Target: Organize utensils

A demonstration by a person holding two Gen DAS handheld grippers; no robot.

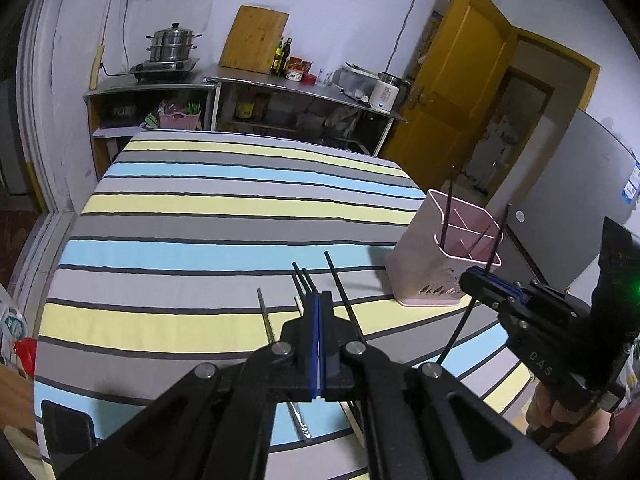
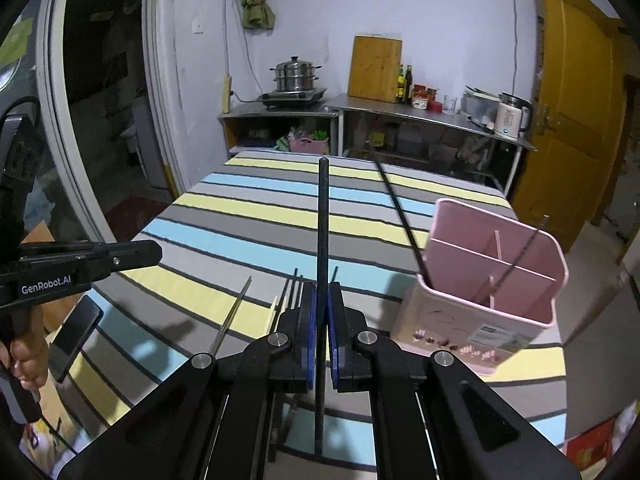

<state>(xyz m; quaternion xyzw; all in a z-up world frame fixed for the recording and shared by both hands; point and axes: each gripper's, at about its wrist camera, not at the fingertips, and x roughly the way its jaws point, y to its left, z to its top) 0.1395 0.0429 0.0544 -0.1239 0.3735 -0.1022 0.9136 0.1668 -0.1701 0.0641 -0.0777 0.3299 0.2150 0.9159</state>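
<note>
My right gripper [image 2: 322, 285] is shut on a black chopstick [image 2: 322, 208] that stands upright between its pads; in the left wrist view this gripper [image 1: 476, 280] hangs just right of the pink utensil holder [image 1: 436, 268]. The holder [image 2: 480, 300] has dividers and holds two leaning black chopsticks [image 2: 400, 208]. My left gripper [image 1: 318, 295] is shut with nothing visible between its pads, above the striped tablecloth [image 1: 200, 208]. Loose on the cloth lie black chopsticks [image 1: 344, 296], a metal one [image 1: 266, 316] and a pale one [image 2: 275, 305]. From the right wrist view the left gripper [image 2: 157, 252] is at the left.
Behind the table a steel counter [image 1: 256, 80] carries a steamer pot [image 1: 173, 45], a wooden cutting board [image 1: 253, 38], bottles and a white kettle [image 1: 386, 94]. A yellow door [image 1: 452, 92] stands open at the right, and a grey fridge [image 1: 572, 200] is beside the holder.
</note>
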